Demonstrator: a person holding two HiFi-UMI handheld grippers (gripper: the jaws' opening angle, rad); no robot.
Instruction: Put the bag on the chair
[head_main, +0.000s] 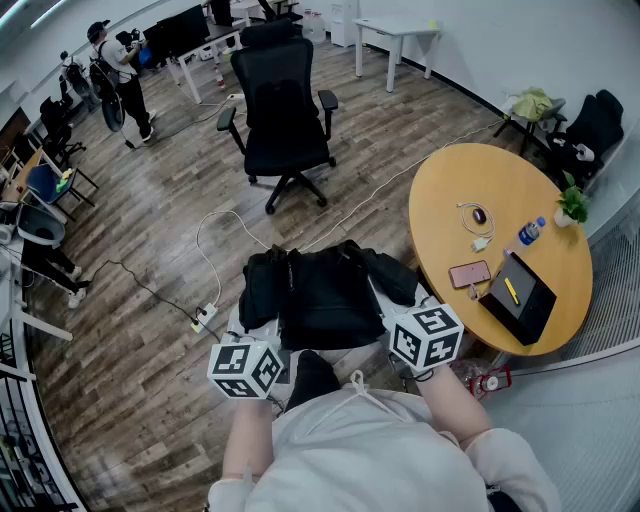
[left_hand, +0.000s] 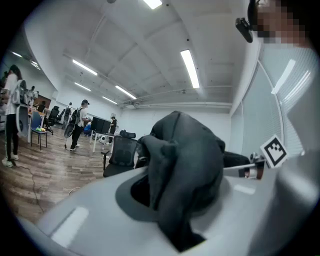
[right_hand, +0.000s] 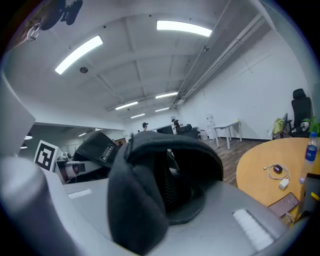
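A black bag (head_main: 322, 297) hangs in front of me, stretched between both grippers above the wooden floor. My left gripper (head_main: 252, 338) is shut on a fold of the bag's fabric (left_hand: 184, 190) at its left side. At the bag's right side, my right gripper (head_main: 405, 312) is shut on another bunch of its fabric (right_hand: 145, 205). The black office chair (head_main: 283, 112) stands farther ahead on the floor, apart from the bag, its seat bare; it also shows small in the left gripper view as the chair (left_hand: 122, 152).
A round wooden table (head_main: 455, 215) at the right carries a dark laptop (head_main: 520, 298), a phone (head_main: 469, 273), a bottle (head_main: 531, 231) and a small plant (head_main: 572, 205). A white cable and power strip (head_main: 204, 316) lie on the floor. A person (head_main: 120, 75) stands at the back left by desks.
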